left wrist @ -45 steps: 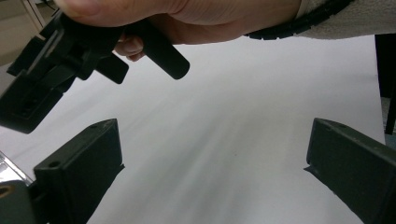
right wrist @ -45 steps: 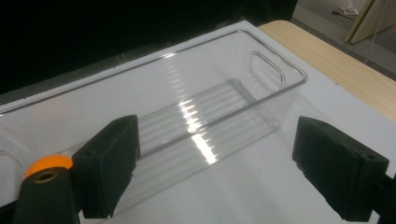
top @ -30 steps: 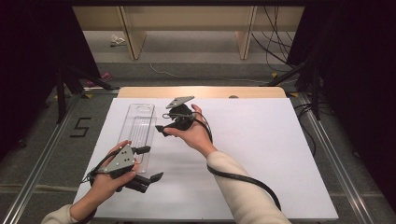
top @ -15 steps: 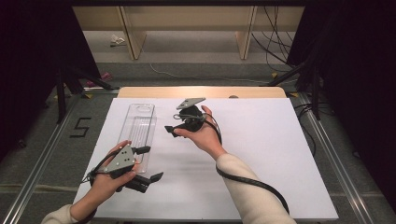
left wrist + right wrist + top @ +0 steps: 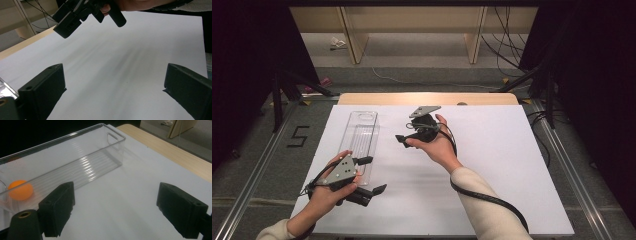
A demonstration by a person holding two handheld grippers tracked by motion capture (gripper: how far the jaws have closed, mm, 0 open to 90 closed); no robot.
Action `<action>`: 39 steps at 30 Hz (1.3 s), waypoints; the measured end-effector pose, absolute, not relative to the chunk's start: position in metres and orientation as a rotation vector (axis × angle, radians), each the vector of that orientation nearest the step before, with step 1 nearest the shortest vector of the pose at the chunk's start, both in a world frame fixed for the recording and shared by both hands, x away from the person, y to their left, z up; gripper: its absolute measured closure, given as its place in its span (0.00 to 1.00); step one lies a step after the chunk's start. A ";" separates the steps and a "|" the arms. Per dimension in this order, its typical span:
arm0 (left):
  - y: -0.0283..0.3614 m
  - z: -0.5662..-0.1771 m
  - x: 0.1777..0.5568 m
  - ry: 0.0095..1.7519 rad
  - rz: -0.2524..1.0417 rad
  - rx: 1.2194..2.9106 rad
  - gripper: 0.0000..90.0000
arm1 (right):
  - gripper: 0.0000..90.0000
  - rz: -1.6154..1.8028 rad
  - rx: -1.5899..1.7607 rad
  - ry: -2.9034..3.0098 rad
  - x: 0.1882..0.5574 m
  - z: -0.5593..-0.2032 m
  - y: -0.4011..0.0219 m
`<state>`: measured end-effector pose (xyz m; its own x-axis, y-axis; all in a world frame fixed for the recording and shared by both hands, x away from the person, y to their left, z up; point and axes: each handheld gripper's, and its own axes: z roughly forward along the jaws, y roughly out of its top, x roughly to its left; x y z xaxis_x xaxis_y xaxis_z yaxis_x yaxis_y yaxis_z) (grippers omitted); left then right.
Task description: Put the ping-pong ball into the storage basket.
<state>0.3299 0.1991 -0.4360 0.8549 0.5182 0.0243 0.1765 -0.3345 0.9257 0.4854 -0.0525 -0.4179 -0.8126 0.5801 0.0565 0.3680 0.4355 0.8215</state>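
— Clear plastic bin (image 5: 362,135) on the white table (image 5: 492,165), lying lengthwise toward the far edge; handle cut-out at its far end. Orange ball (image 5: 20,190) inside, at the near end, resting on the ribbed floor.

— And the left gripper (image 5: 371,175)?

— Held low at the near left, just beside the bin's near end. Jaws spread wide, one out over the bin's corner, the other out over bare table. Nothing between them in the left gripper view, just white tabletop; no contact with the bin to be made out.

— Right gripper (image 5: 404,141)?

— Raised above the table's middle, to the right of the bin and apart from it, tipped toward the bin. Jaws also wide open in the right gripper view, empty, nothing touched. Seen between them: white table; bin off to the left of that view, ball behind the left jaw's side.

— Hands?

— Left hand (image 5: 324,195) wrapped round its gripper from below; right hand (image 5: 439,147) cupped under the other, black cable (image 5: 492,200) trailing back along the sleeve.
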 end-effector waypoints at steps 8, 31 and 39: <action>0.199 -0.436 0.330 0.517 0.381 1.910 0.03 | 0.18 1.313 0.840 2.448 0.482 -0.419 -0.064; 0.200 -0.436 0.330 0.520 0.381 1.908 0.03 | 0.18 1.305 0.896 2.413 0.475 -0.422 -0.094; 0.200 -0.436 0.330 0.521 0.382 1.907 0.03 | 0.18 1.301 0.915 2.397 0.471 -0.422 -0.107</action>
<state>0.3302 0.1999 -0.4359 0.8531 0.5213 0.0229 0.1786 -0.3330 0.9259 0.4710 -0.1072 -0.4225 -0.7662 0.6393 0.0645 0.4024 0.3992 0.8238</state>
